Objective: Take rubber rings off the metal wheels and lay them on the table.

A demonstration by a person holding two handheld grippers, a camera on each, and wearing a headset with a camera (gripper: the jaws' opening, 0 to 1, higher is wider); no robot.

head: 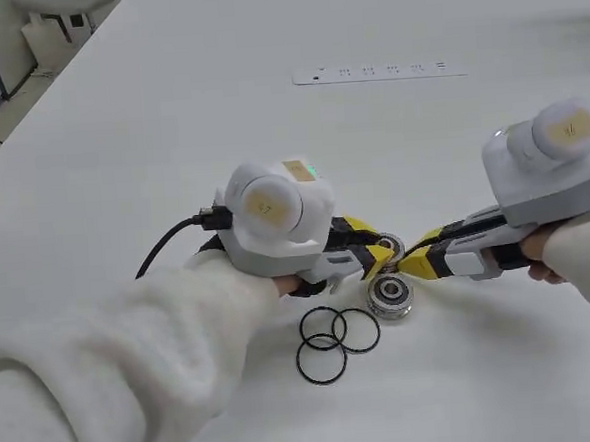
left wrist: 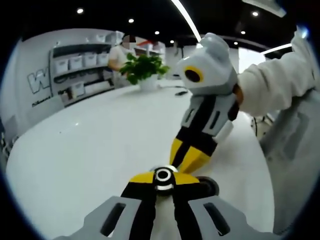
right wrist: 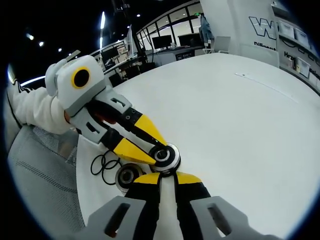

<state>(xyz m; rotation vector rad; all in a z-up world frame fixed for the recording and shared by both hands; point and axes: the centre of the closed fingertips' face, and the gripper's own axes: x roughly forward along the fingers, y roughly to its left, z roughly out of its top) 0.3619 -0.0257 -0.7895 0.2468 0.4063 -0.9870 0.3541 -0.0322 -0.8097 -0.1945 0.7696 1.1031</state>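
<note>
Steadiness counts: left gripper (head: 376, 259) clamps the metal wheel (right wrist: 166, 156) over the table (head: 268, 112). The right gripper (right wrist: 167, 176), jaws pressed together at its rim (biting rubber? cannot tell), should peel outward, toward the freed rubber rings (head: 330, 341).

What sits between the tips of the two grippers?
A metal wheel, clamped by the left gripper, with the right gripper touching it from the opposite side; this is clearest in the right gripper view.
</note>
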